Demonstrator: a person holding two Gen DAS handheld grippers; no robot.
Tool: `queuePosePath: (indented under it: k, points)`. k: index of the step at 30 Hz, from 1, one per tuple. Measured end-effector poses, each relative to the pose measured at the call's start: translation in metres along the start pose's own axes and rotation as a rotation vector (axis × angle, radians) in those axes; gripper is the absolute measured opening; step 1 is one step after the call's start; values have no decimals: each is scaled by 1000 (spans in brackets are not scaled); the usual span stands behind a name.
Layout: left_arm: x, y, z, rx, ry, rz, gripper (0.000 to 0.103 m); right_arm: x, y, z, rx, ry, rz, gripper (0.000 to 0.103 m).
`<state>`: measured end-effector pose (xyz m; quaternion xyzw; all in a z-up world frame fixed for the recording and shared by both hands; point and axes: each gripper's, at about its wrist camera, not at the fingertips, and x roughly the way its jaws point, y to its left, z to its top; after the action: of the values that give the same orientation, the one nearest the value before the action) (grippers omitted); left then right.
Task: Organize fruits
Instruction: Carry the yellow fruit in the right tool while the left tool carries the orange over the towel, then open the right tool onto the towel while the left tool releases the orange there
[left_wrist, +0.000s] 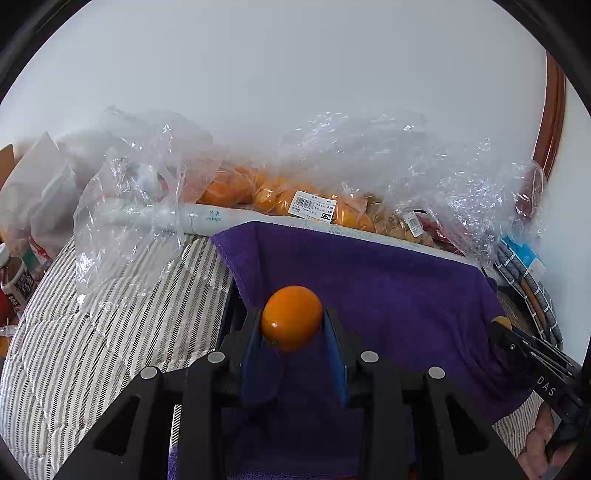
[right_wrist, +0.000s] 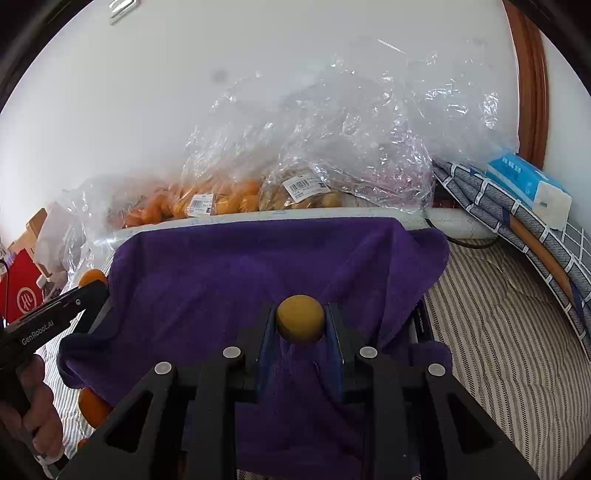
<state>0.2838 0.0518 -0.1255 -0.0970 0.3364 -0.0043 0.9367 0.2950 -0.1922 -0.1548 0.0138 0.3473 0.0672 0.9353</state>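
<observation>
Only right view shows tissue pack (right_wrist: 528, 184), yellow fruit (right_wrist: 300, 323).

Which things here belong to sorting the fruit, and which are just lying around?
Part of the job: orange fruit in left gripper; yellowish fruit in right gripper; bagged fruit; purple towel.

Lying about: tissue pack; bottle; folded checked cloth.

The purple towel (right_wrist: 258, 266) covers whatever lies under it; only black frame edges show at its sides. Crumpled clear bags (right_wrist: 332, 147) blur the fruit behind them, and their label (left_wrist: 314, 208) print is too small to read. At the lower left of the right wrist view, an orange fruit (right_wrist: 92, 406) is half hidden by the towel. A hand (left_wrist: 543, 443) is cut off at the lower right edge of the left wrist view.
</observation>
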Motion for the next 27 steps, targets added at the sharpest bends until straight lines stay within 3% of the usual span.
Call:
queuePosePath:
  k: [27]
  points:
    - [35, -3, -10, 9, 132, 19, 31, 33, -4, -7, 44, 123, -9, 27]
